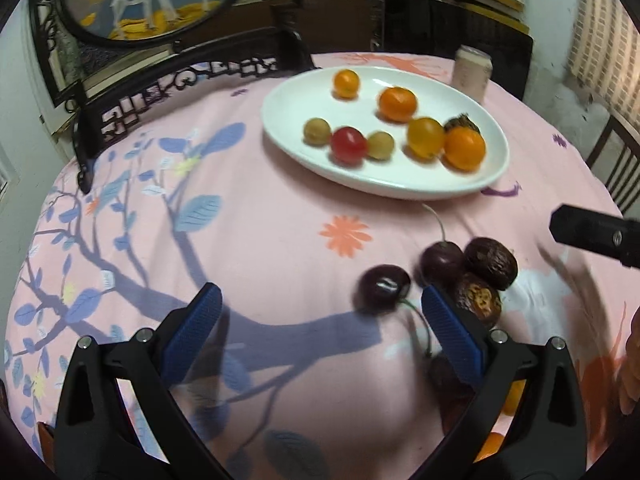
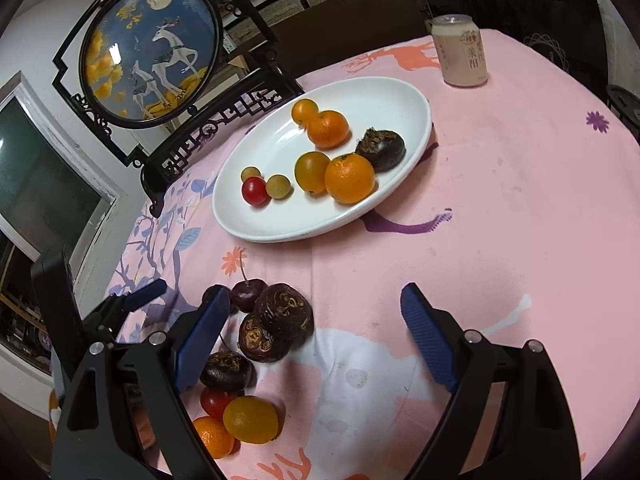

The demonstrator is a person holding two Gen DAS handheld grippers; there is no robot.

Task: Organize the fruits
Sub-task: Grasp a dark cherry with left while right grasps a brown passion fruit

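Fruits lie in two groups on a round table under a pink cloth: a loose cluster near the grippers and a set on a white plate farther back.

Left gripper points down at the cloth with its blue-padded jaws spread wide and nothing between them. A dark cherry sits just ahead of the gap, nearer the right finger. Beside that finger lie a second cherry with a long stem and two brown water chestnuts, all touching one another. Motion blur softens this view, so the small fruits on the plate are hard to name; they look like a red tomato between two pale round fruits.

Right gripper is also open, its jaws well apart over bare cloth. Its left finger overlaps the cluster: two chestnuts sit just inside it, a third chestnut lies against it, and below come a red tomato, a yellow fruit and an orange.

On the plate are two oranges, two yellow-orange fruits, a chestnut at the rim, and the tomato with its two pale neighbours.

Beyond the plate stands a pale can. At the table's far left edge stands a round deer picture in a black carved frame.
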